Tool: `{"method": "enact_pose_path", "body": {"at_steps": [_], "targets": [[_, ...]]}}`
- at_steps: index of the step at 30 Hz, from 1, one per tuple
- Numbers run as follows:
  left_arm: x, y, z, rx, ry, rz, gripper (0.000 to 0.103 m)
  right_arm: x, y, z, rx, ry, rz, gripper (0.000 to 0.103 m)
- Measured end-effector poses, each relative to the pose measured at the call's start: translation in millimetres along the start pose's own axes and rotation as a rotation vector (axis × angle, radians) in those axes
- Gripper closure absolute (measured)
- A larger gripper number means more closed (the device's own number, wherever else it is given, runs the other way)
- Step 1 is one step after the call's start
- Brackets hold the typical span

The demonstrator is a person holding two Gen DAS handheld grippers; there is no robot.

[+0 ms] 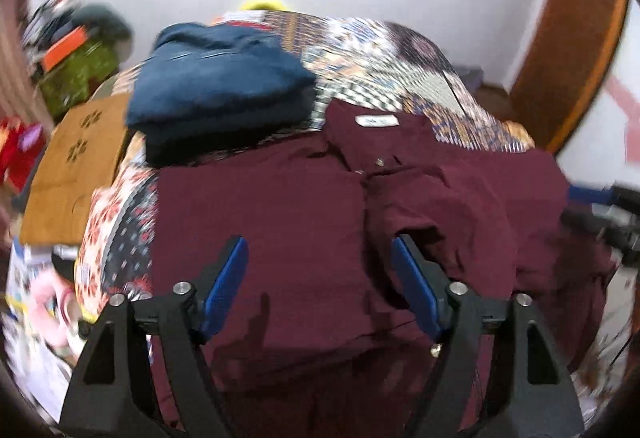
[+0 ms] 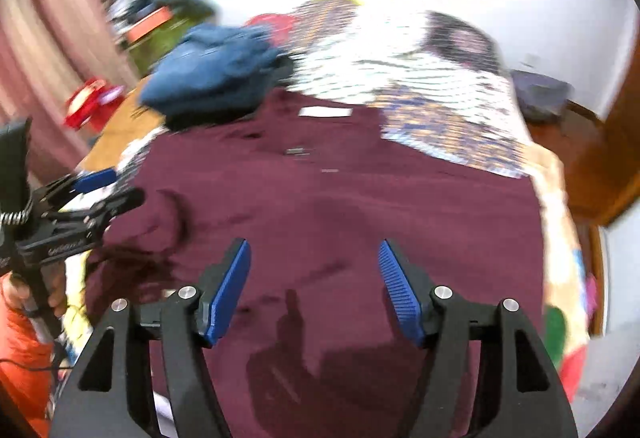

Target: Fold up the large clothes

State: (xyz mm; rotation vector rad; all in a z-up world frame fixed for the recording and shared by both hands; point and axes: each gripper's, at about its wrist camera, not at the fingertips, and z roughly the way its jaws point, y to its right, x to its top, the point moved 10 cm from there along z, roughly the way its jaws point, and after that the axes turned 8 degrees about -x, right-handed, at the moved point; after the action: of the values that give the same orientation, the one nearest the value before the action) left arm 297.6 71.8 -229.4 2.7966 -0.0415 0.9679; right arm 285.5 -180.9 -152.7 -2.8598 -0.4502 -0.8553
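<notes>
Large maroon collared shirt (image 1: 280,222) lies spread on the patterned multicolour bedspread (image 1: 400,49), beside a folded navy garment (image 1: 216,85). Left gripper (image 1: 318,286) and right gripper (image 2: 314,286) both gape, holding nothing, above the shirt.

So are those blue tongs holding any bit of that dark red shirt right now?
No. Both the left tongs and the right tongs are open above the maroon shirt, with nothing between their blue pads.
</notes>
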Motion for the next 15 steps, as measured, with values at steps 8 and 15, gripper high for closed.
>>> {"method": "enact_pose_path", "body": {"at_steps": [8,15], "targets": [[-14,23,57,0.112,-0.155,0.234,0.02,-36,78,16,-0.142,-0.067,0.167,0.04],[-4,49,86,0.105,-0.177,0.293,0.02,-57,88,34,-0.199,-0.079,0.122,0.03]]}}
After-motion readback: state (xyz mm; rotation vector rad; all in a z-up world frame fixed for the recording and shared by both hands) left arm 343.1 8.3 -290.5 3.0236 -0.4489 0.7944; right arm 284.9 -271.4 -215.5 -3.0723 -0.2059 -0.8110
